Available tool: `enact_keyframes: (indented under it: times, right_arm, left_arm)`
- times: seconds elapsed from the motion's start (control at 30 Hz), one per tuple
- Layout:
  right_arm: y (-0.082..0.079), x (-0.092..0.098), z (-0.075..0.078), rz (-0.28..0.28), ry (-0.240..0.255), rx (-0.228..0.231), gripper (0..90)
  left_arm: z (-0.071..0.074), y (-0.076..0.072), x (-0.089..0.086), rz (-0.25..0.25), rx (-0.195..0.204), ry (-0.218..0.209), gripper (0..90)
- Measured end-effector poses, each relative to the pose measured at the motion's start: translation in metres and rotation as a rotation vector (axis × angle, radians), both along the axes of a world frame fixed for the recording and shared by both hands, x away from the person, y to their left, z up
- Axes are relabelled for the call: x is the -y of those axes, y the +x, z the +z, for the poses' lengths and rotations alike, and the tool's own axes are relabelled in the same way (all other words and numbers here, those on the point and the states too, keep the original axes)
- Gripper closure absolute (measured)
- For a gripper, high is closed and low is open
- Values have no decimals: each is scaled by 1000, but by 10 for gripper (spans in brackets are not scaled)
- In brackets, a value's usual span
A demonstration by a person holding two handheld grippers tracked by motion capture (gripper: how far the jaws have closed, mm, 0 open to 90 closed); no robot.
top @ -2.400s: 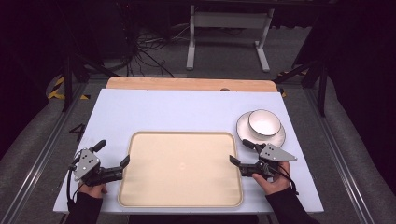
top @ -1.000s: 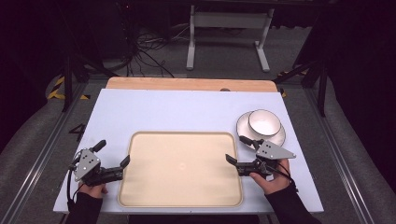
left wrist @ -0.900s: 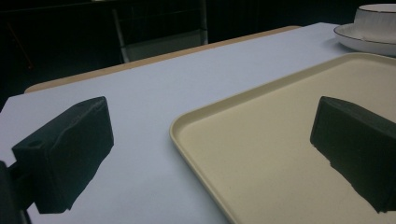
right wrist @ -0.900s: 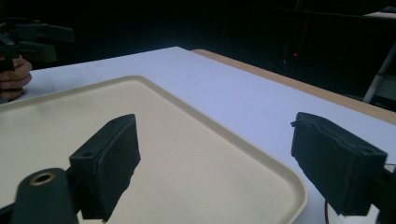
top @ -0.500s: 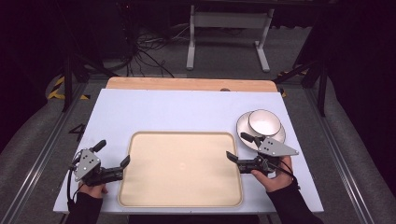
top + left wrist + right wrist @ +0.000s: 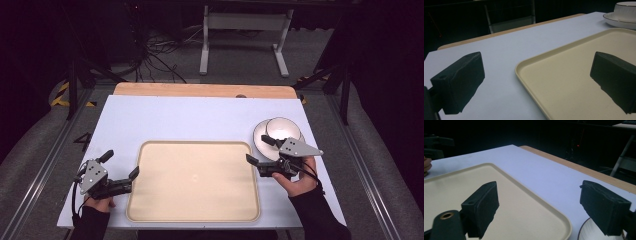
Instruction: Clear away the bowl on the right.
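A person's two hand-held grippers flank a cream tray on a pale surface. The left gripper [image 6: 119, 169], held low at the tray's near-left corner, has its jaws spread wide; in the left gripper view one jaw sits over the bare surface and the other over the tray's floor, with the rounded rim of the tray [image 6: 529, 80] running between them. The right gripper [image 6: 260, 151], in the person's right hand [image 6: 296, 181], is likewise spread at the tray's right edge; in the right gripper view one jaw hangs over the tray [image 6: 506, 195] and the other over the surface beside it, close above a white dish edge, though whether it touches is hard to tell.

From above, the tray [image 6: 150, 200] lies flat and bare at the near middle of the surface [image 6: 190, 120]. Just beyond the right gripper stands a white bowl [image 6: 281, 128] on a white plate [image 6: 258, 138], near the tray's far-right corner but apart from it. A strip of wood [image 6: 200, 90] borders the far edge. Cables [image 6: 150, 60] trail across the dark floor beyond.
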State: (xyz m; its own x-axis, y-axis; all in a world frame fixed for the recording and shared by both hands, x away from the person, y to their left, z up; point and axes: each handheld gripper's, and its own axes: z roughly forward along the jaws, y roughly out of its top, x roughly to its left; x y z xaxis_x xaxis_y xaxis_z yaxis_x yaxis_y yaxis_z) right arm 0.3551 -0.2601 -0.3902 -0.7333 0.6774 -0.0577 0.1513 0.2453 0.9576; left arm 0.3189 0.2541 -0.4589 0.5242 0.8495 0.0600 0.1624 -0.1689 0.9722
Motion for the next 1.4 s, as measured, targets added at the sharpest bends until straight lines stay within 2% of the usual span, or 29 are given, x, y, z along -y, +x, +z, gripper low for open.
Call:
enact_keyframes:
  times: [0.5,0.8,0.97,1.13,1.4]
  right_arm:
    - [15,26,11,-70,-21,-10,168]
    - [22,40,14,-98,-11,-10,170]
    - [26,48,16,-116,-22,-13,170]
    - [32,57,22,-149,2,-16,177]
    - [41,67,28,-171,-7,-11,176]
  left_arm:
    - [0,-1,0,0,3,6,1]
    - [0,0,0,0,3,5,1]
    - [0,0,0,0,3,6,1]
    - [0,0,0,1,3,6,1]
    - [0,-1,1,1,4,1,1]
